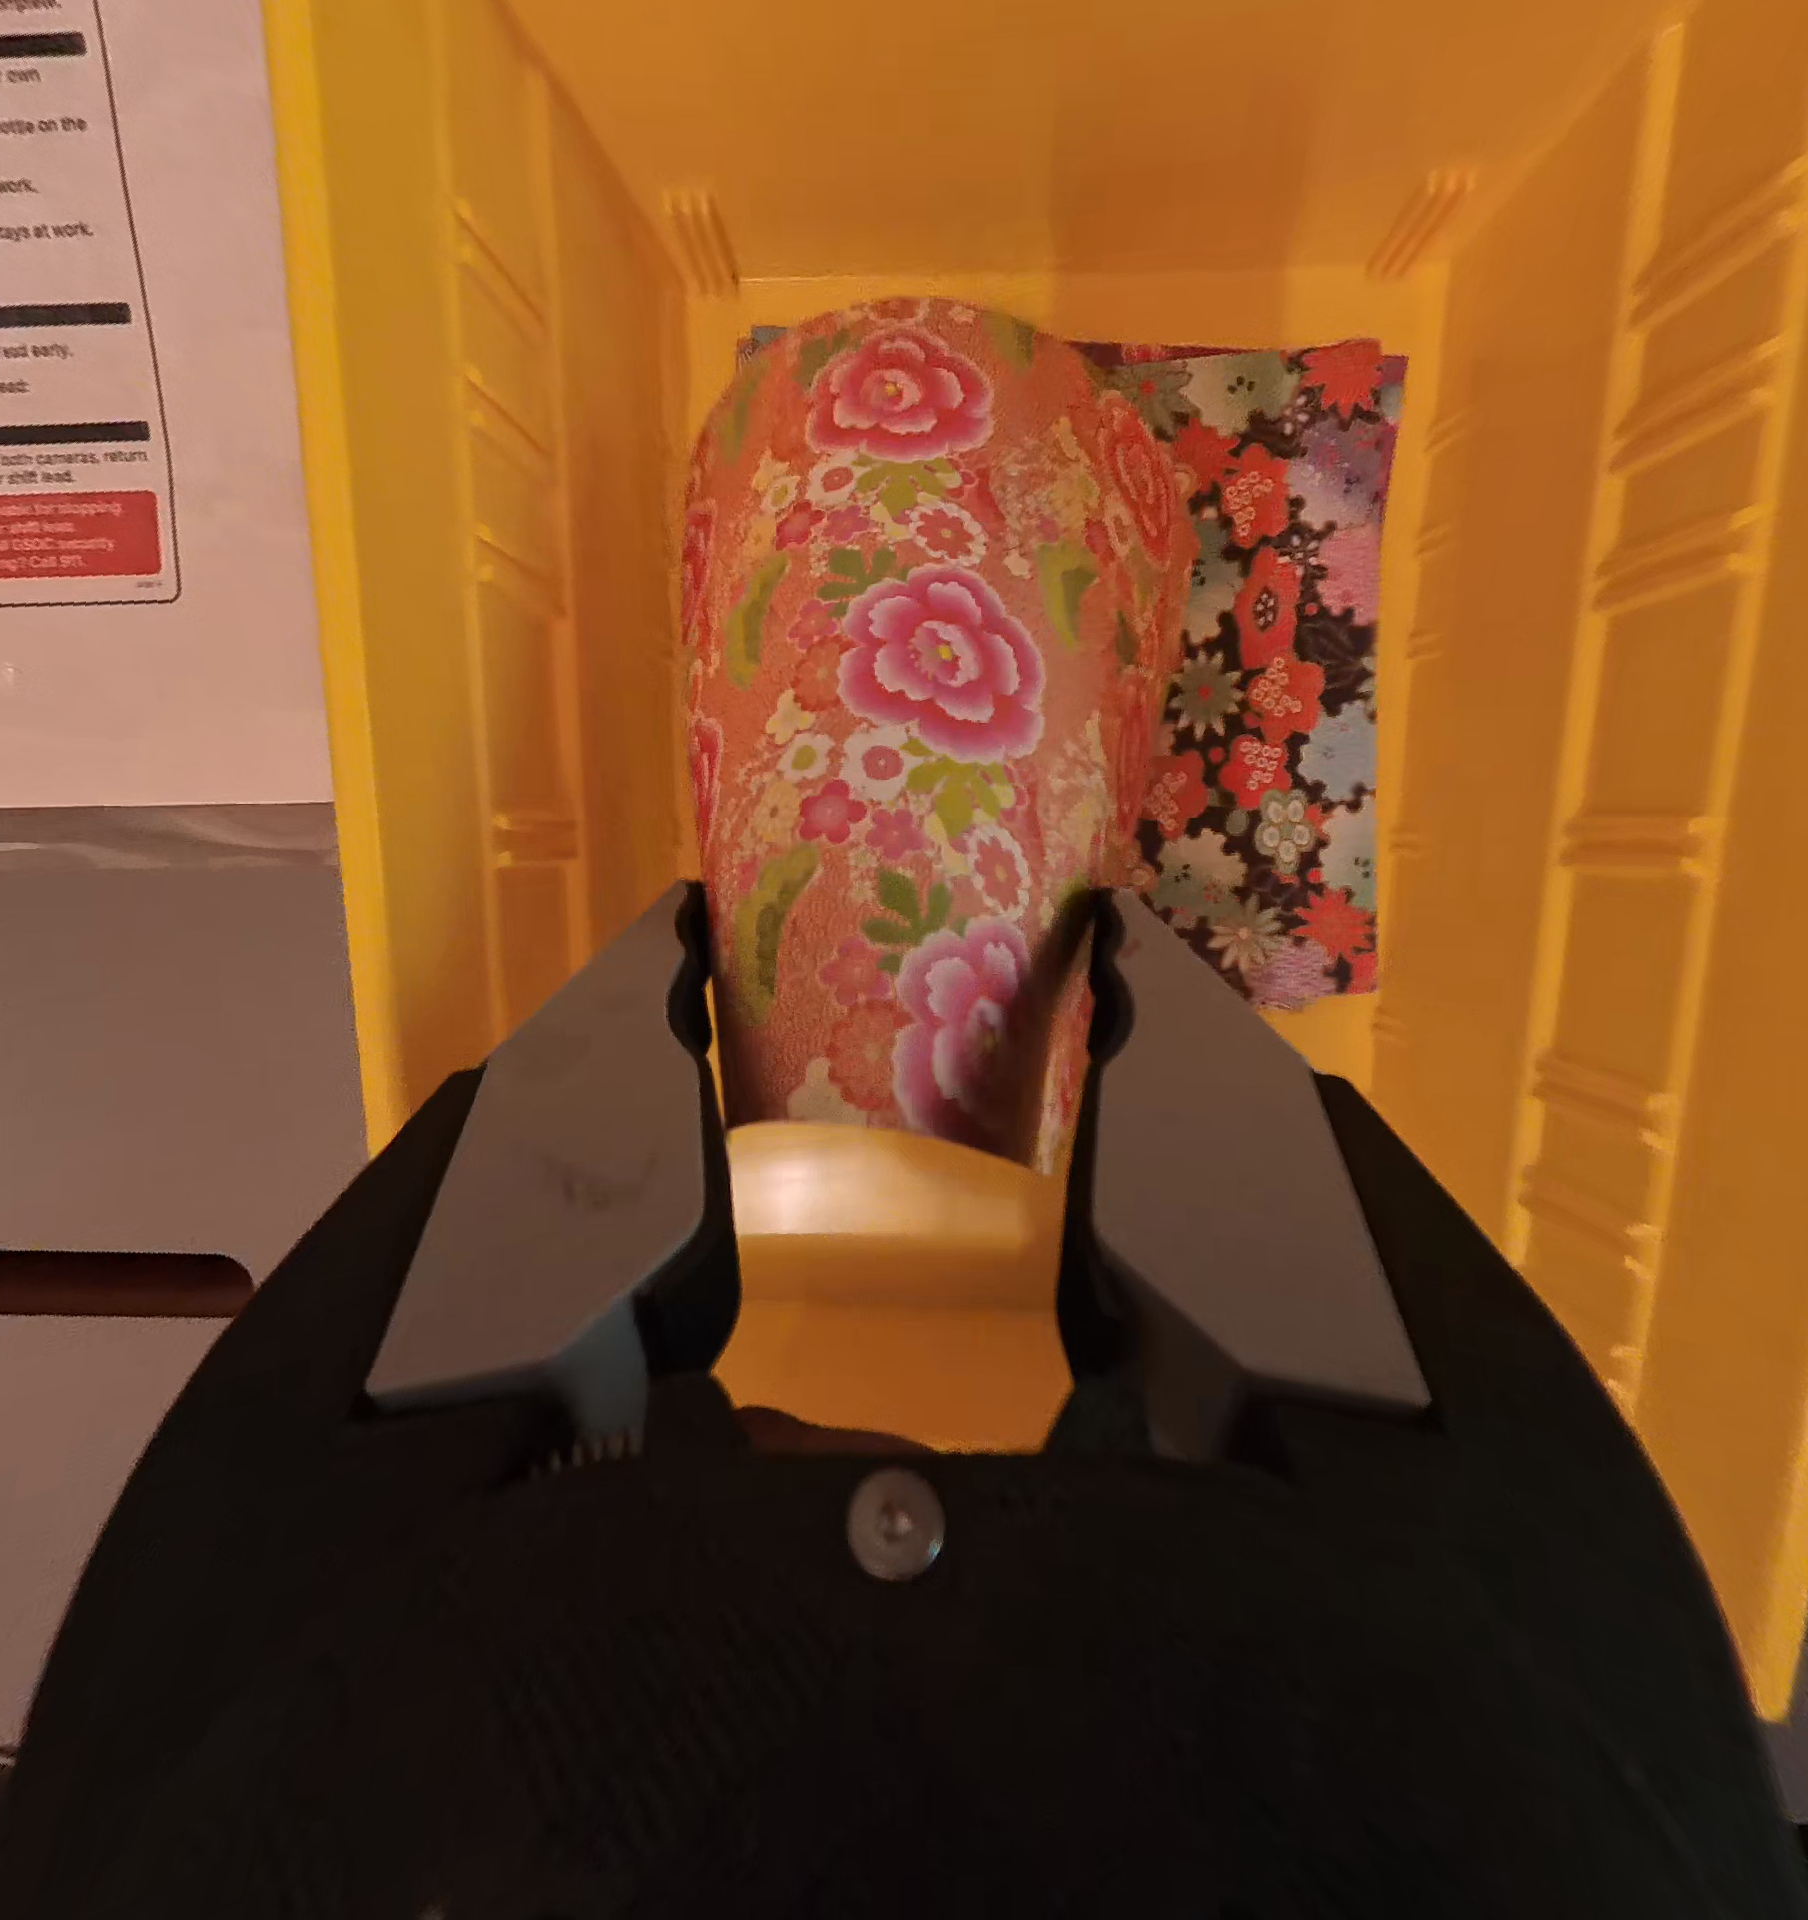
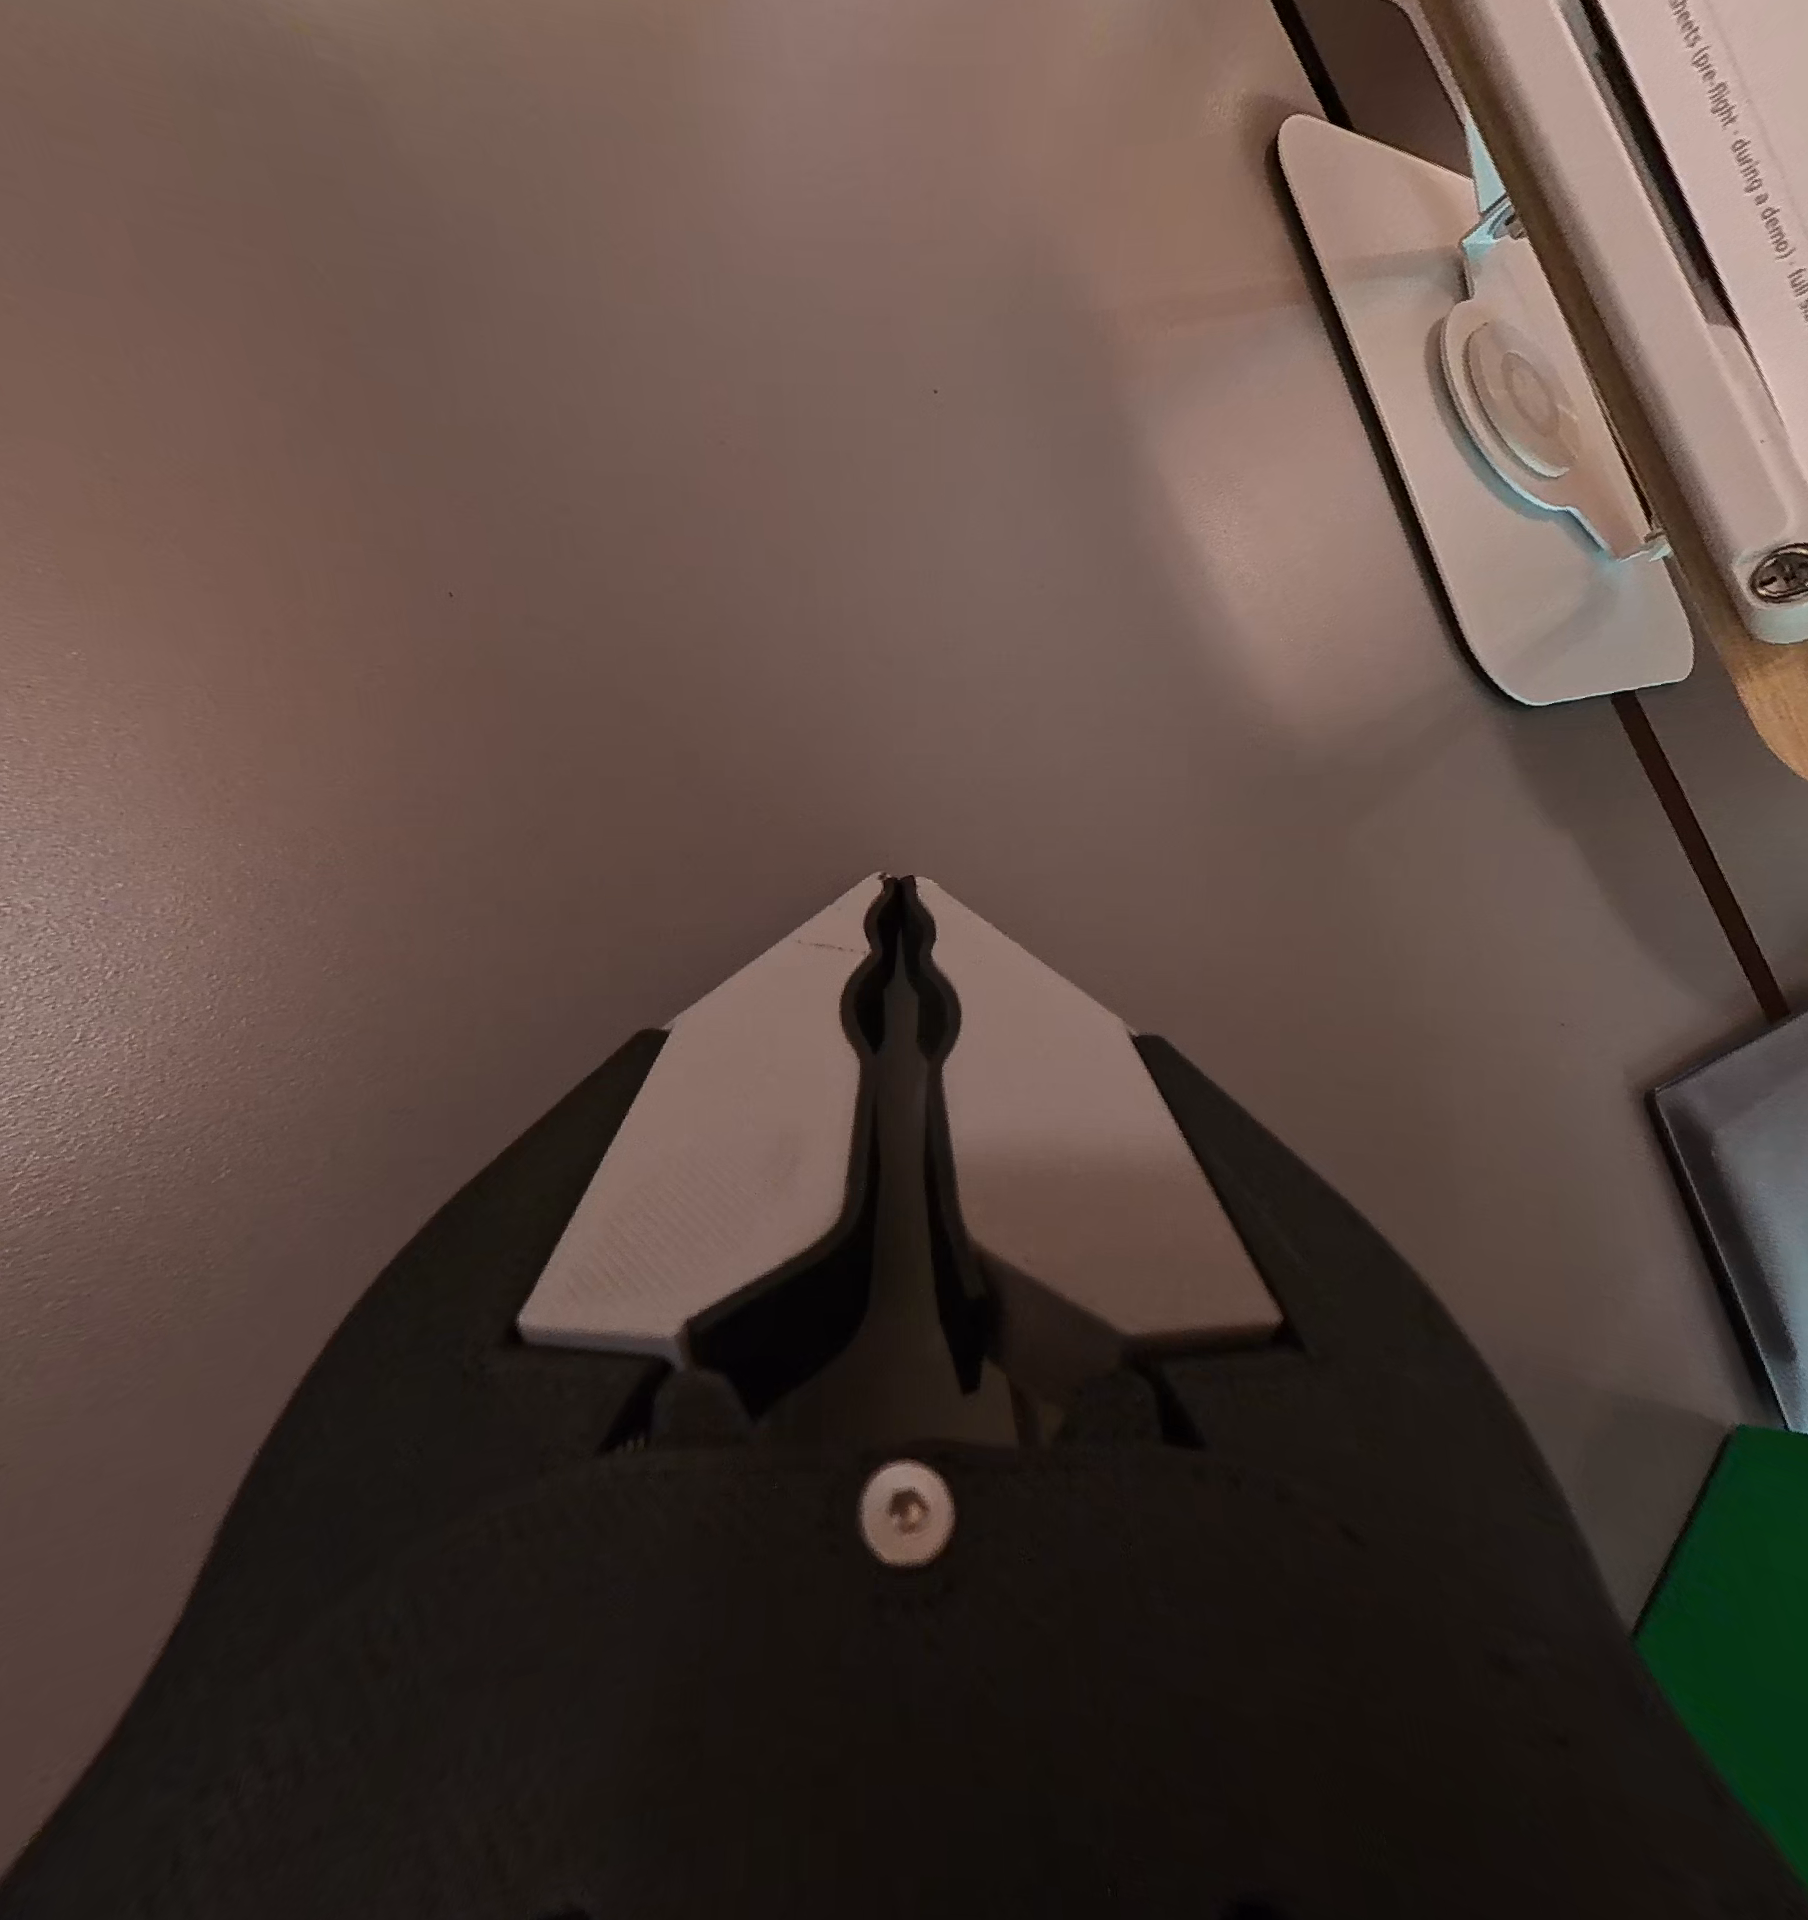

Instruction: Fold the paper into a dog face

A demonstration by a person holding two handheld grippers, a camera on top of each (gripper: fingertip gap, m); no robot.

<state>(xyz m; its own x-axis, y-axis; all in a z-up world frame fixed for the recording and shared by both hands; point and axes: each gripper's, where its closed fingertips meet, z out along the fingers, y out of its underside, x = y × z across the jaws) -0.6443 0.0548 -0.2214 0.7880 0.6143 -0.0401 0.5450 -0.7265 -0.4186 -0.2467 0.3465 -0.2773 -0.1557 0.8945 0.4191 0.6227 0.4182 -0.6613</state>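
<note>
In the left wrist view a pink floral paper (image 1: 910, 644) stands bowed into an arch inside a yellow bin (image 1: 1658, 727). My left gripper (image 1: 895, 935) reaches into the bin, its two fingers pressing the paper's near end from both sides, so the sheet curls between them. A second sheet, dark with red and blue flowers (image 1: 1274, 675), lies on the bin floor behind and to the right, partly hidden by the pink sheet. My right gripper (image 2: 900, 883) is shut and empty, with its tips over a bare grey table (image 2: 464, 520). No paper shows in the right wrist view.
The bin's ribbed walls close in on both sides of the left gripper. A printed white sheet (image 1: 100, 416) hangs left of the bin. In the right wrist view a white mounting plate (image 2: 1451, 416), a grey flat item (image 2: 1773, 1195) and a green object (image 2: 1752, 1662) line the right edge. Left tips to right tips: about 50 cm.
</note>
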